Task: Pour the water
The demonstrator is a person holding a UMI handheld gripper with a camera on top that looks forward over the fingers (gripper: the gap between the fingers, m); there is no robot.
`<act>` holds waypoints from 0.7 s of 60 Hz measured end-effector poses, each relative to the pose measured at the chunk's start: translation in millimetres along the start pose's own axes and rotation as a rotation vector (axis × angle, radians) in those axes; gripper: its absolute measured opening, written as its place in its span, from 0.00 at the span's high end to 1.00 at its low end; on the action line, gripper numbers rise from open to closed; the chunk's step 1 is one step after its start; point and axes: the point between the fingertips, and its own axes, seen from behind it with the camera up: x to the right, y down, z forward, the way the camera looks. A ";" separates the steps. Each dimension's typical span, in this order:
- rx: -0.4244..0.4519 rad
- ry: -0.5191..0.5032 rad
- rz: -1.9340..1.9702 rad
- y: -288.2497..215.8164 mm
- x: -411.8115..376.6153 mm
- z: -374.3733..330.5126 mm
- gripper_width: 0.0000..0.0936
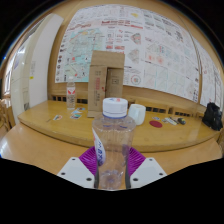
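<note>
A clear plastic water bottle (113, 140) with a white cap and a blue-and-white label stands upright between my gripper's (112, 162) two fingers. Both purple pads (92, 158) press against its sides, so the gripper is shut on it. The bottle appears lifted above the wooden table (40, 125). A small white cup (136, 115) stands on the table just beyond the bottle, to its right.
A tall cardboard box (106, 78) stands behind the bottle at mid-table. Small items lie on the table: a red object (155, 124), a dark bag (212, 116) at the far right, bits at the left. A poster-covered wall (130, 45) is behind.
</note>
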 end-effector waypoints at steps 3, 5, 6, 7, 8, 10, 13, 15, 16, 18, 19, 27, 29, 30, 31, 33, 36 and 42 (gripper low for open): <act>-0.003 -0.022 -0.004 -6.3 -6.3 -2.0 0.63; 0.006 -0.035 -0.006 -14.3 -10.2 -5.2 0.63; 0.011 -0.046 -0.007 -19.5 -12.9 -6.3 0.63; 0.014 -0.059 -0.007 -25.5 -16.5 -7.5 0.63; 0.018 -0.075 -0.003 -33.8 -21.4 -10.2 0.63; 0.043 -0.106 0.009 -51.8 -30.7 -12.1 0.63; 0.078 -0.157 0.025 -80.0 -46.0 -12.8 0.63; 0.110 -0.187 0.050 -104.3 -57.7 -9.8 0.63; 0.127 -0.206 0.065 -114.9 -61.3 -10.2 0.63; 0.153 -0.248 0.109 -137.8 -69.9 -7.6 0.63; 0.164 -0.267 0.136 -148.9 -73.3 -6.3 0.63; 0.255 -0.438 0.427 -249.0 -92.4 17.6 0.63; 0.270 -0.490 0.512 -272.8 -93.4 24.1 0.63; 0.277 -0.515 0.557 -284.1 -92.9 27.8 0.63; 0.283 -0.538 0.604 -295.5 -91.9 31.8 0.63; 0.292 -0.589 0.701 -316.2 -89.8 39.9 0.63; 0.302 -0.670 0.859 -342.5 -82.2 52.6 0.63; 0.292 -0.819 1.199 -377.4 -58.4 85.1 0.63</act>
